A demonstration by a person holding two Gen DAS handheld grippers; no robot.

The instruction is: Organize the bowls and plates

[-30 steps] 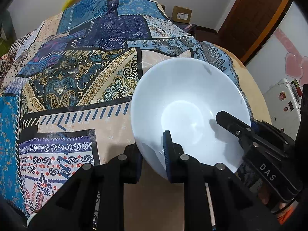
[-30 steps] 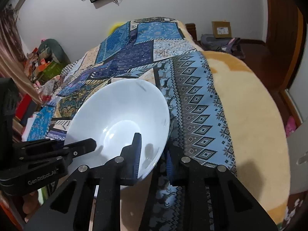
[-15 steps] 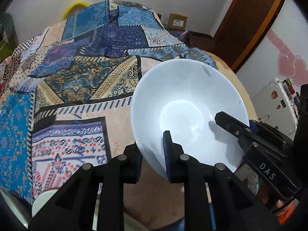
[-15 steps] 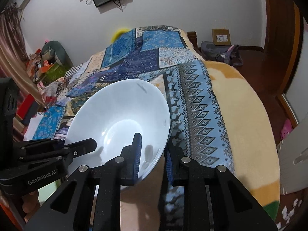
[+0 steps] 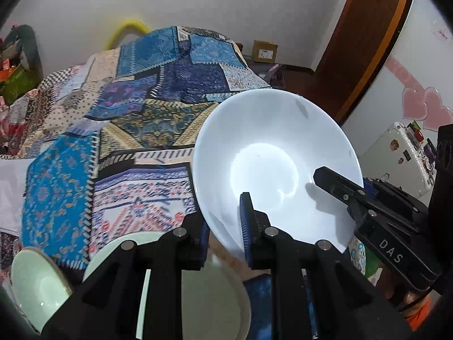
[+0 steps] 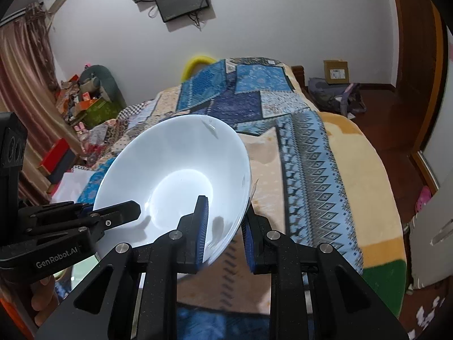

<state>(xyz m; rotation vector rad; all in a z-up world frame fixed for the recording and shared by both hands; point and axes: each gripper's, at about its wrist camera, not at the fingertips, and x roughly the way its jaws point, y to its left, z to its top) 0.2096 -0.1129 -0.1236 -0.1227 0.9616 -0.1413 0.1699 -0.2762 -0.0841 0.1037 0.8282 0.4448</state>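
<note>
A white bowl (image 5: 271, 167) is clamped at opposite rim edges by the left gripper (image 5: 225, 226) and the right gripper (image 6: 223, 226), held above the patchwork bedspread (image 5: 113, 141). Below the left gripper, pale green dishes (image 5: 36, 283) are half hidden (their shapes cut off).

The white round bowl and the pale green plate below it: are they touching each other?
Apart. In the left wrist view the white round bowl, clamped at its rim by the left gripper, is lifted above the pale green plate; patterned bedspread shows between them.
</note>
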